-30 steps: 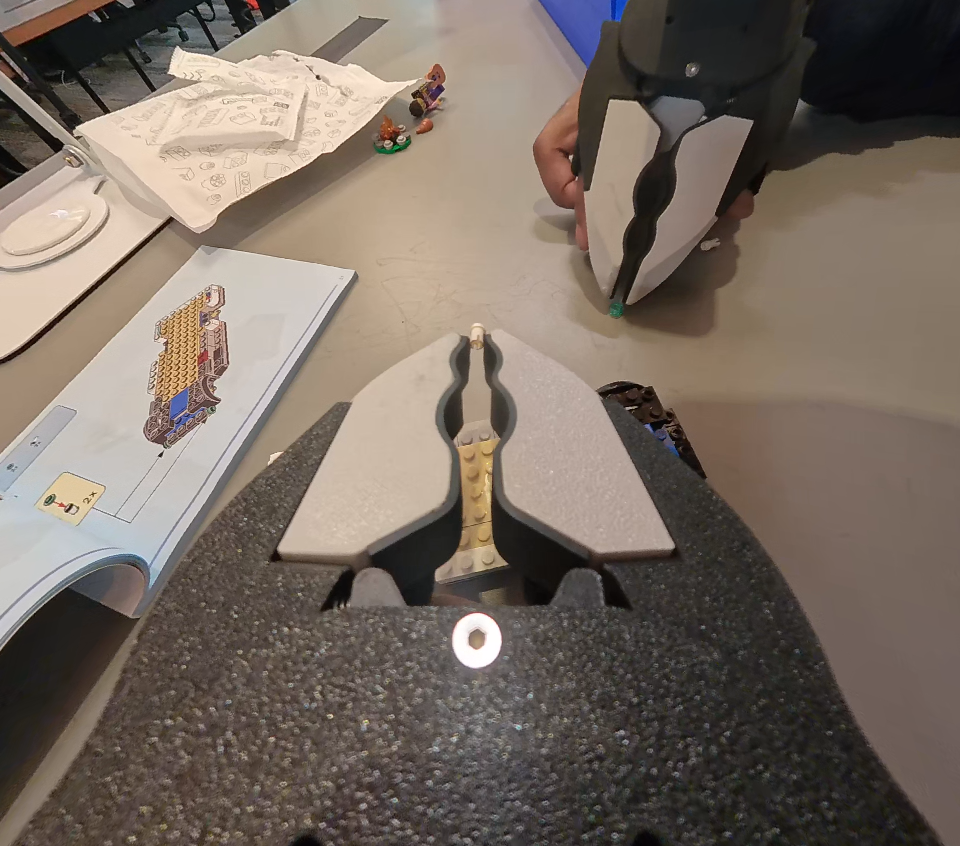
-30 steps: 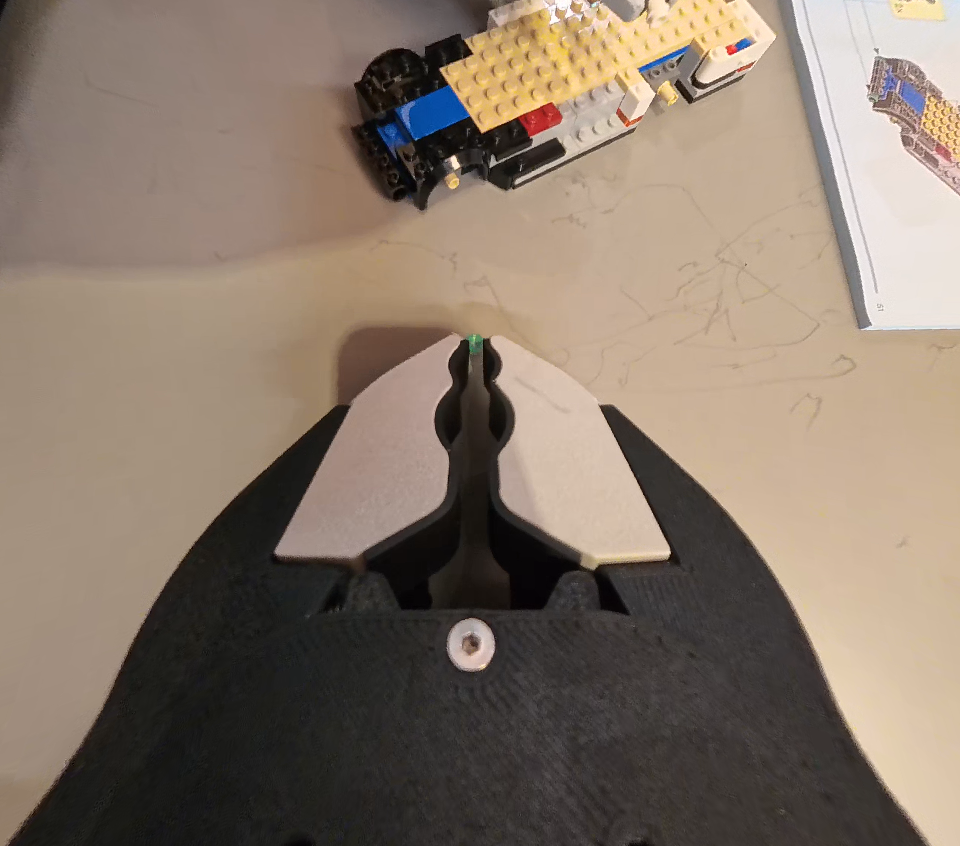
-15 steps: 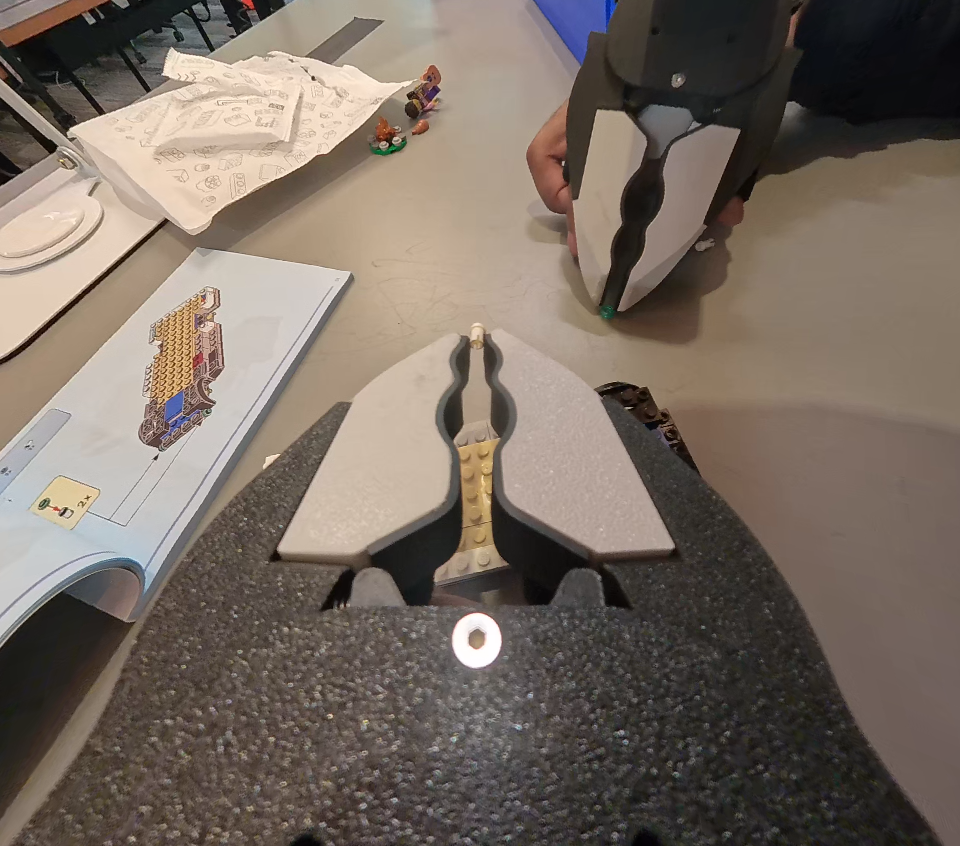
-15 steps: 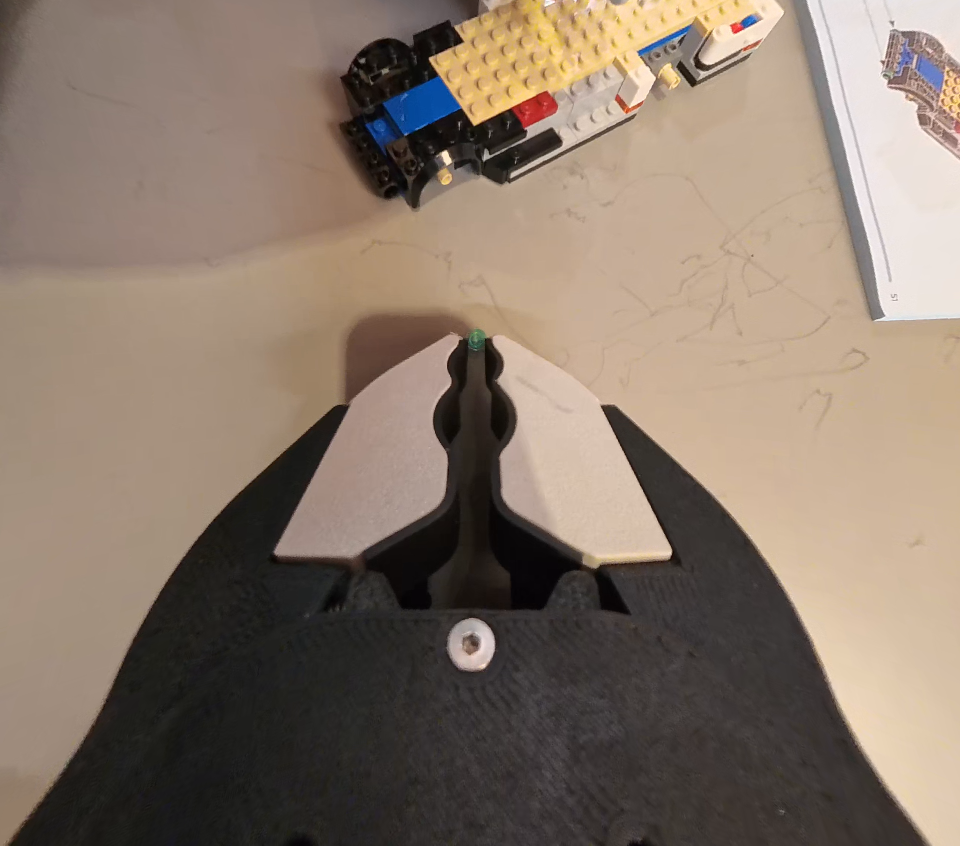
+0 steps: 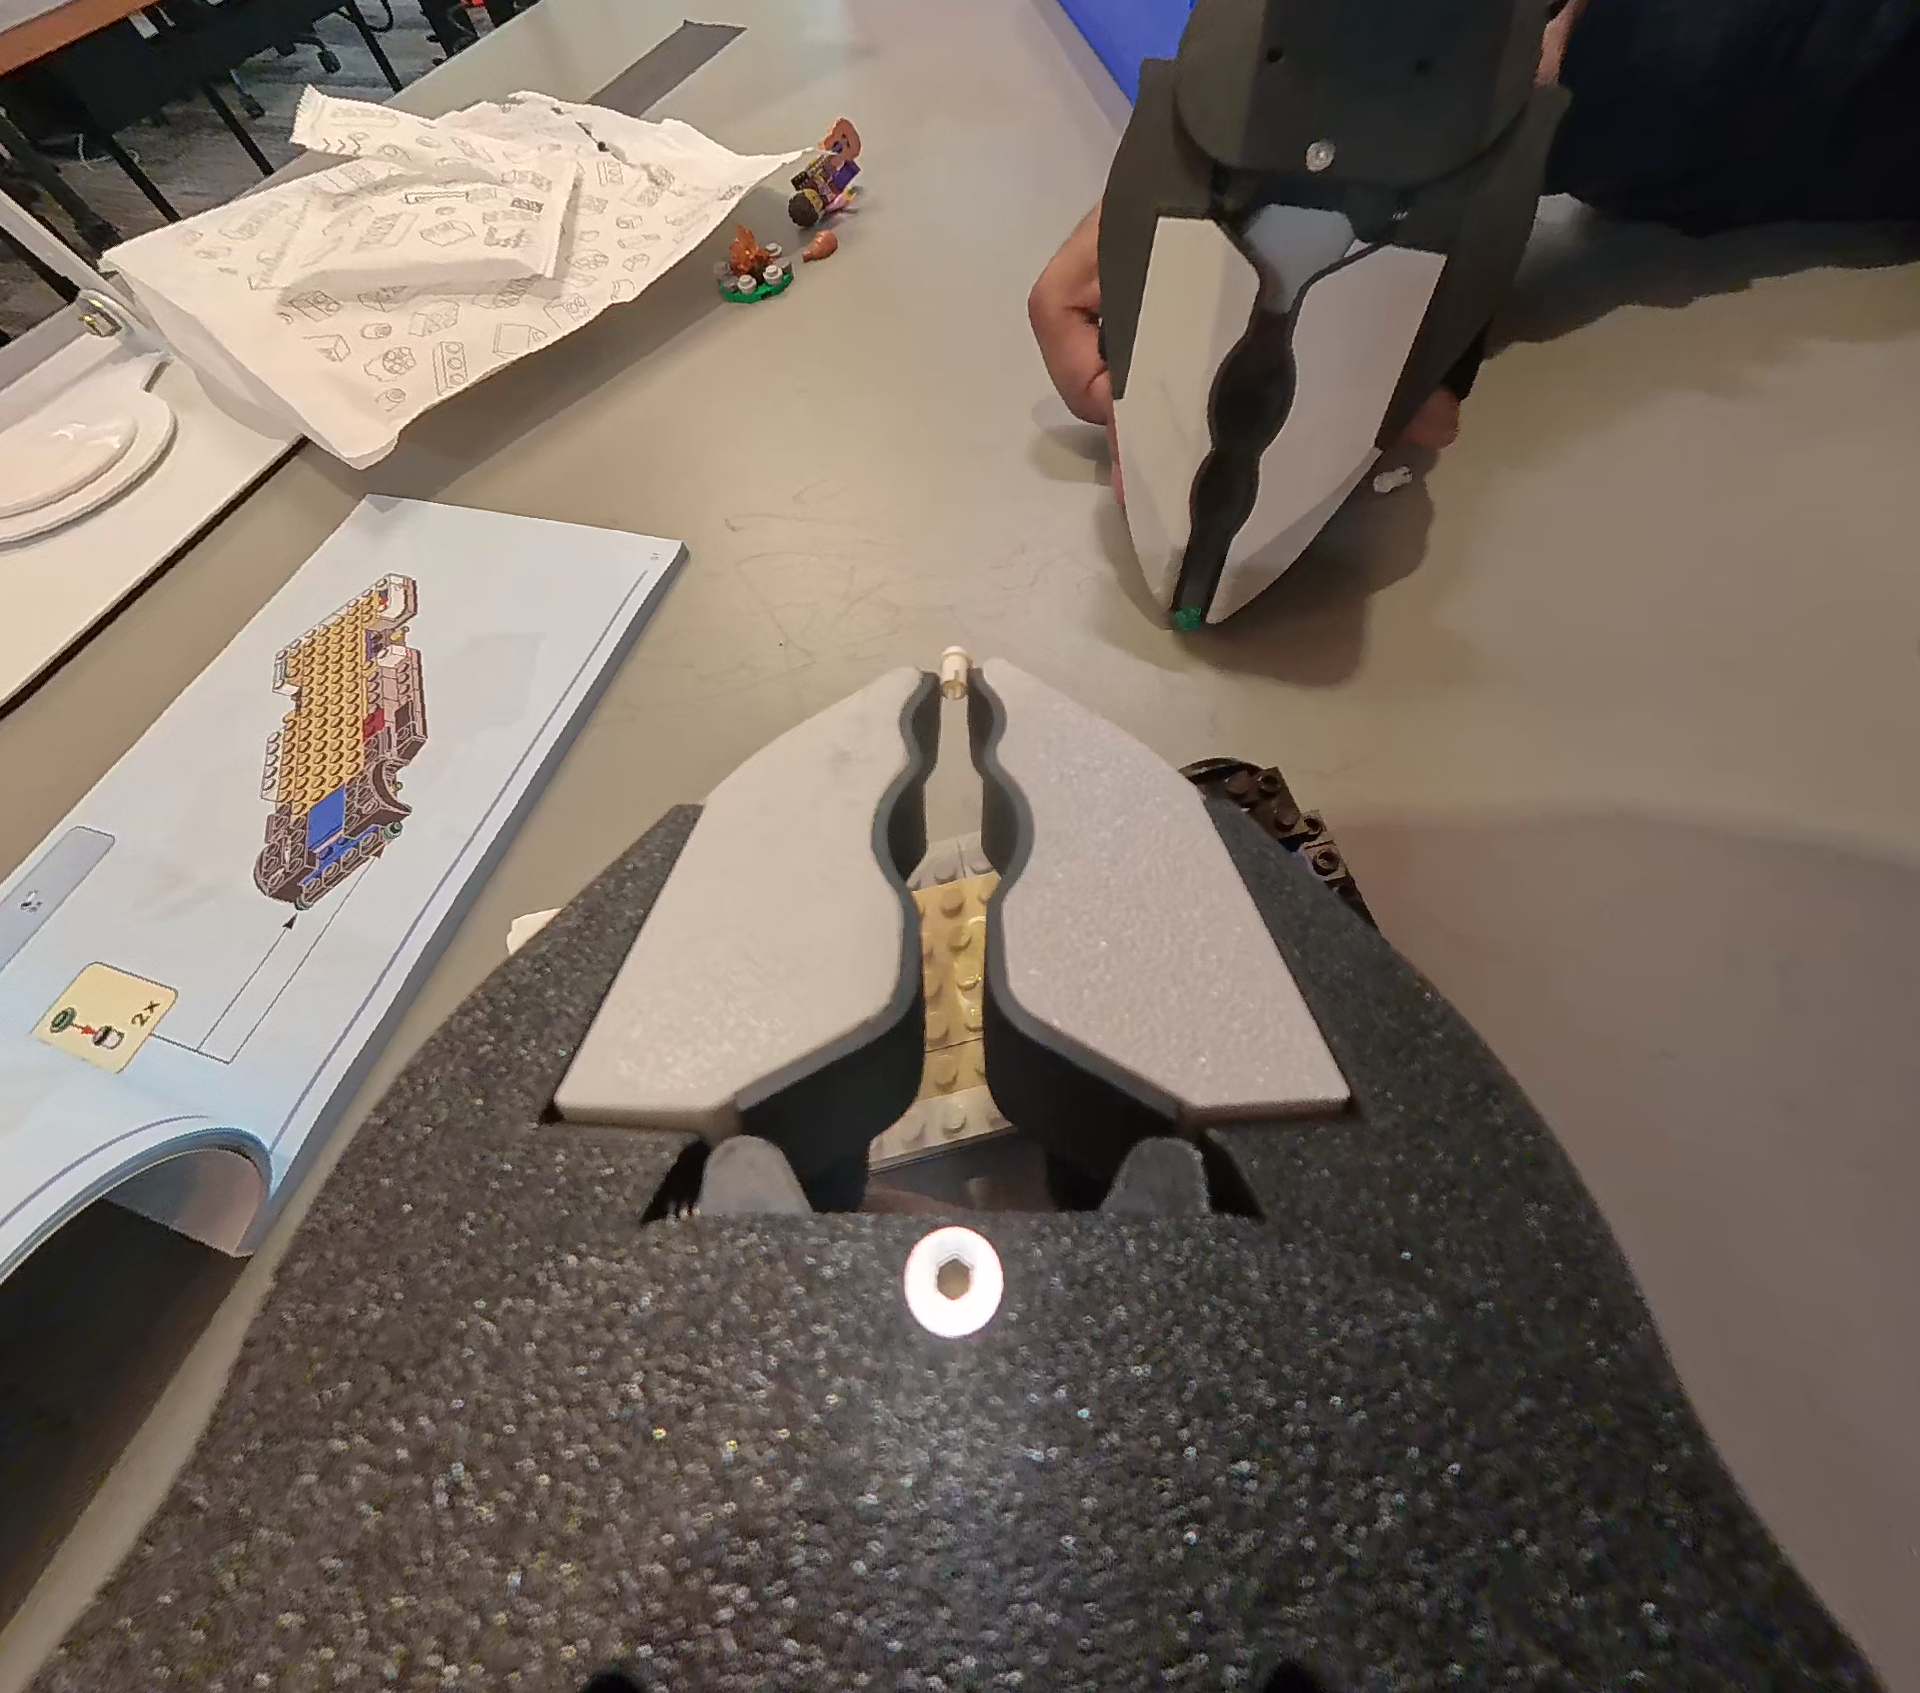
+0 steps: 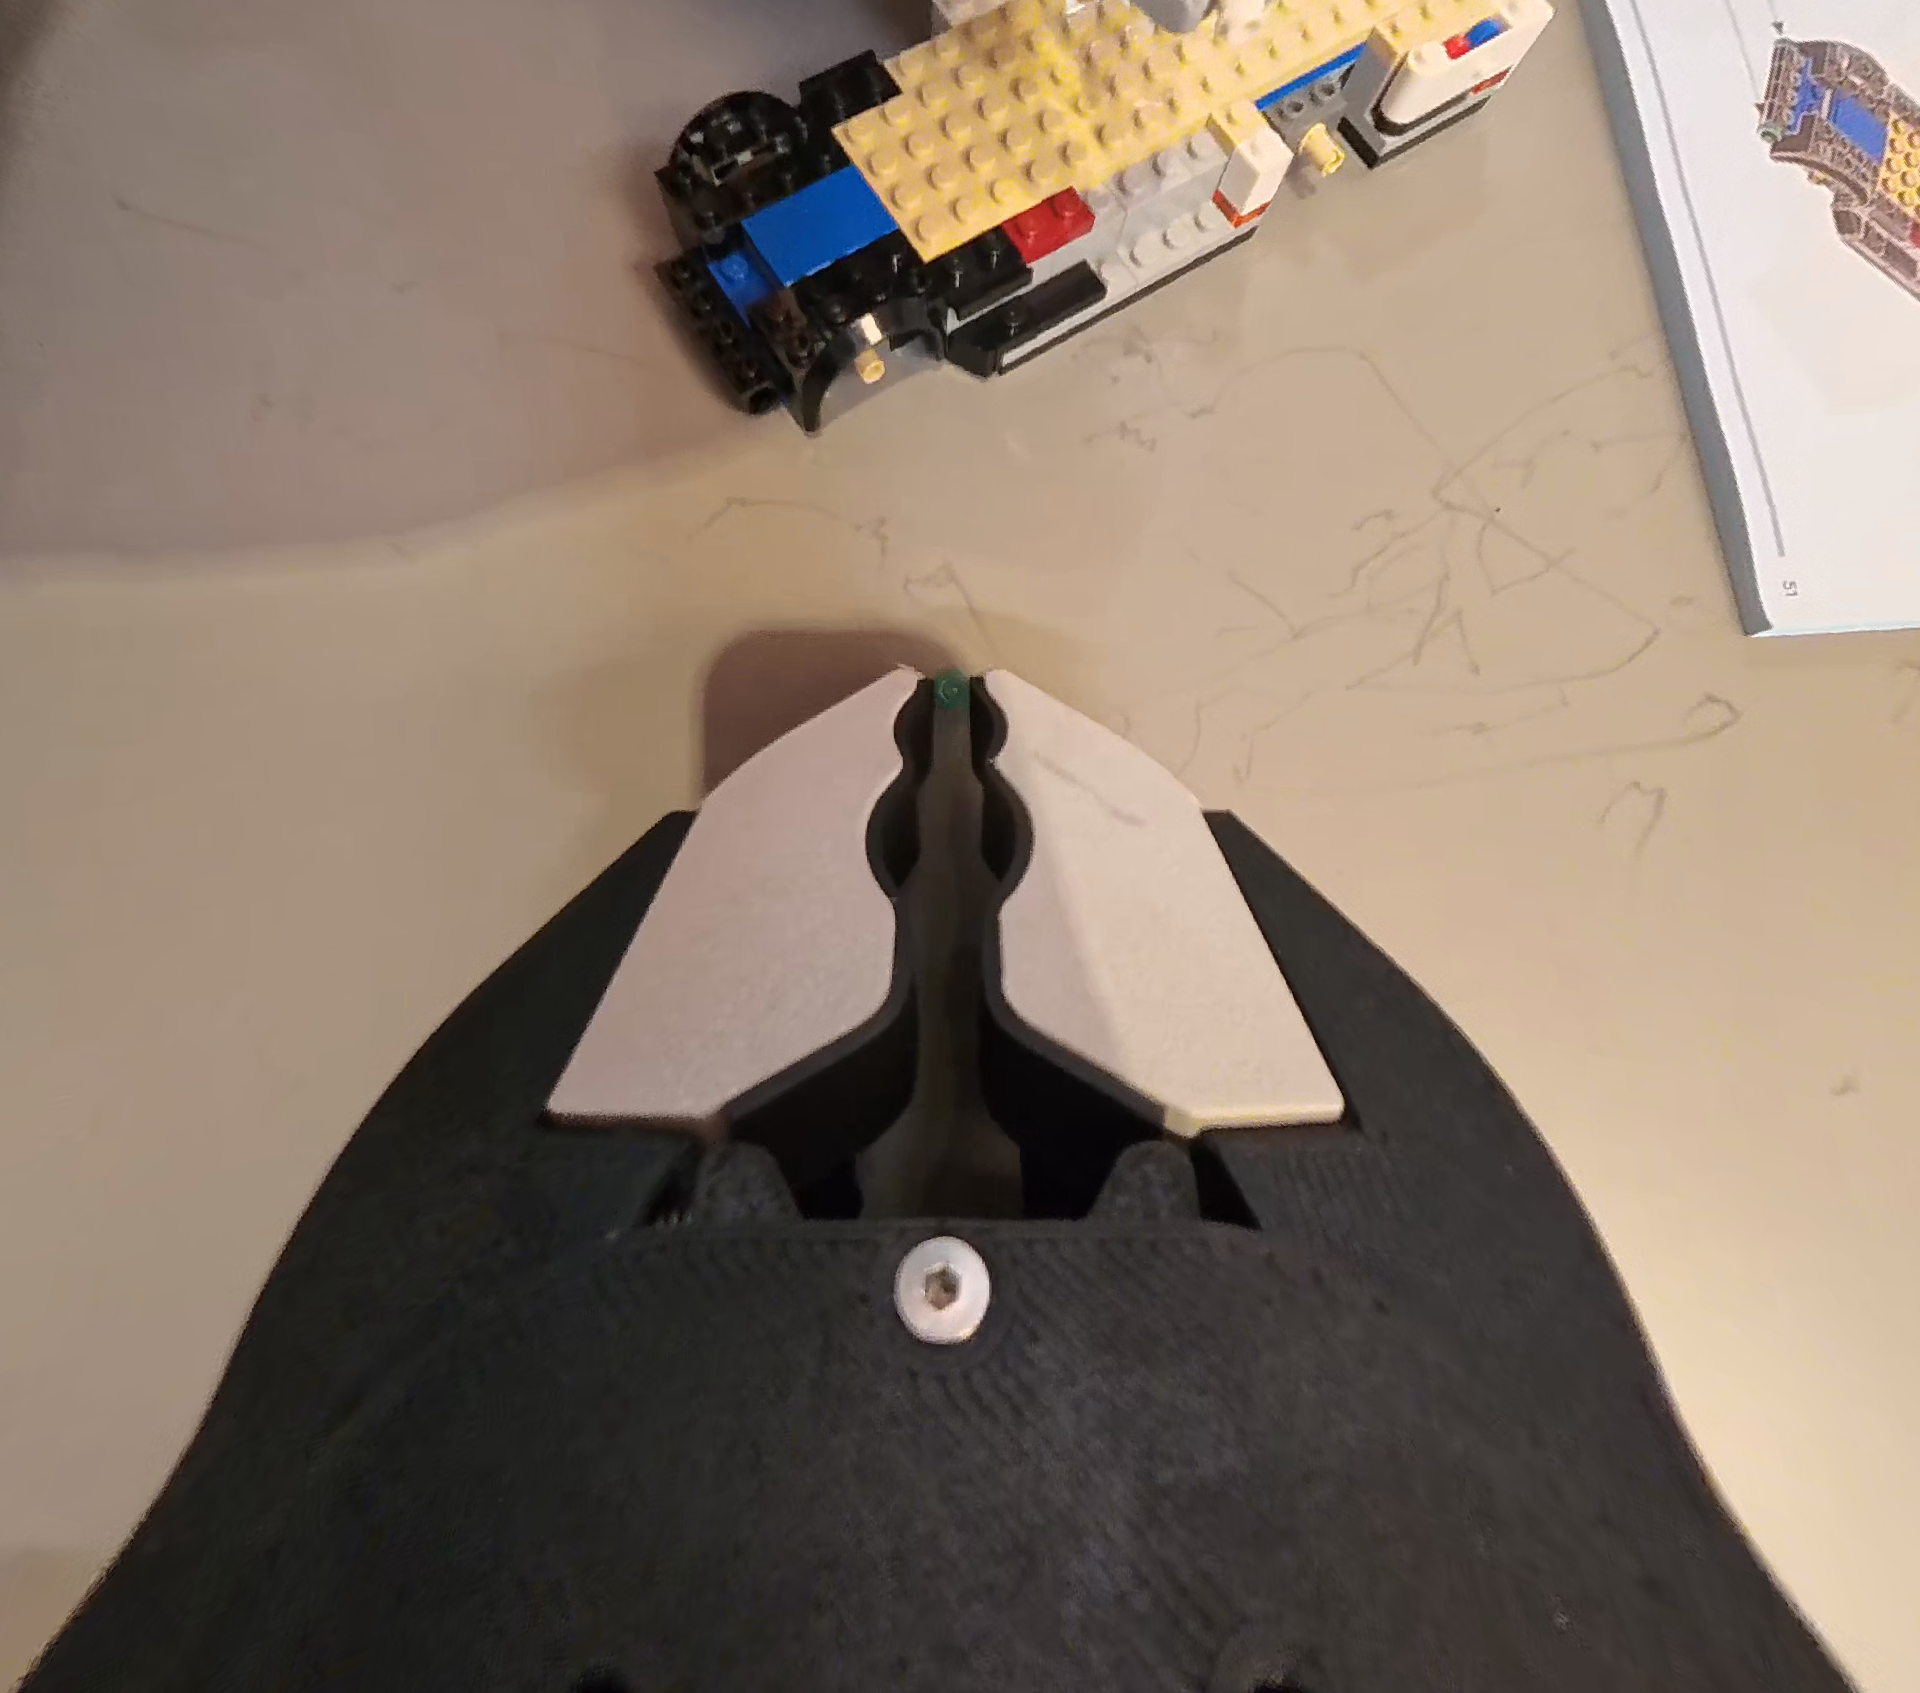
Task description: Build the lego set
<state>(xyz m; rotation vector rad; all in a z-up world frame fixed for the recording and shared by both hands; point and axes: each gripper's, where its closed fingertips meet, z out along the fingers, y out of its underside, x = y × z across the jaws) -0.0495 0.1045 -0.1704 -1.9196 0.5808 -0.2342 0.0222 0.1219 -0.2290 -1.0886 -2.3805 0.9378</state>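
Brick vehicle (image 6: 1091,168) is the landmark – tan studded plates on top, a blue plate, a red brick and black parts at one end, a white cab at the other – and it sits flat on the grey table (image 6: 312,708). Left gripper (image 5: 953,675) hangs right above its tan deck, fingers drawn narrow and pinching a small cream peg (image 5: 953,669) at the very tips; from the right wrist view the peg points down, just over the studs. Right gripper (image 6: 948,691) is off the vehicle's long side, well apart from it, tips down at the table and closed on a tiny green round stud (image 6: 948,691) – both pads press its sides. A hand (image 5: 1070,334) in a dark sleeve (image 5: 1745,22) carries that gripper. Past the vehicle's cab end lies an open instruction booklet (image 5: 343,770), pale blue pages showing a picture of the build. Farther off beyond the booklet sit crumpled white paper bags (image 5: 436,261), and beside them a small minifigure (image 5: 828,173) and a little campfire build (image 5: 753,267) on a green base. A tiny white piece (image 5: 1387,482) lies by the right gripper.
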